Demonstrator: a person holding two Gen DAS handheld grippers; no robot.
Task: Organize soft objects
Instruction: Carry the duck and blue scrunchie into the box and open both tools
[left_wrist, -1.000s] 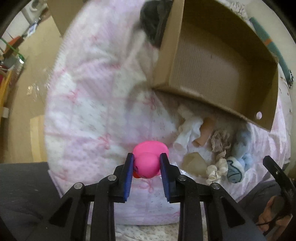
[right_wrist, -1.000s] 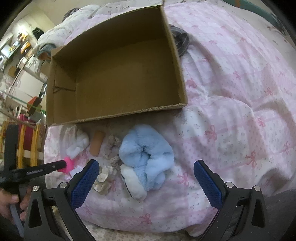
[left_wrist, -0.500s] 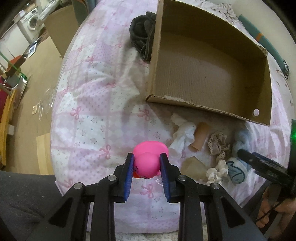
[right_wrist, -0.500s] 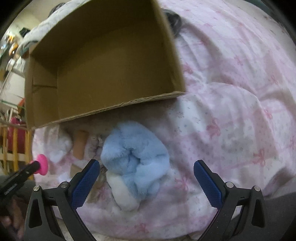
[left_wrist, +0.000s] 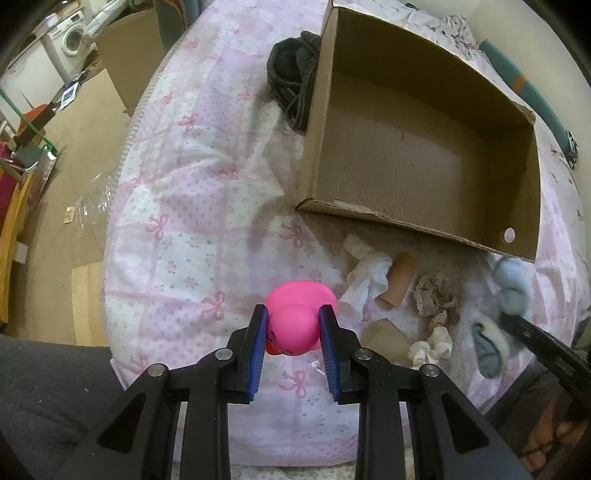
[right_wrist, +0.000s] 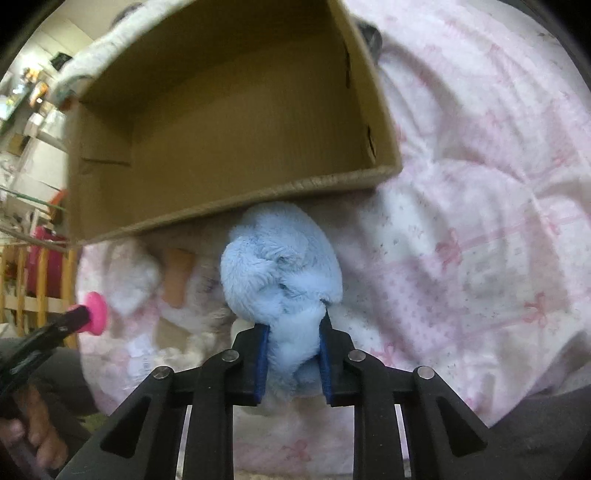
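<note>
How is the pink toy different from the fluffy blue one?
The pink toy looks smooth and shiny; the blue plush is furry. The pink toy sits in the left gripper; the right gripper has just closed on the blue plush. Both are pinched between blue pads, outside the cardboard box.

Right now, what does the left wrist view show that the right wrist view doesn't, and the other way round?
Left wrist only: the left gripper with its jaws shut on the pink toy, a dark bundle beside the box, and a lace scrunchie.

Right wrist only: the right gripper, whose jaws have just closed onto the blue plush.

Both: the empty cardboard box, the pink bow quilt, the plush and the pink toy.
</note>
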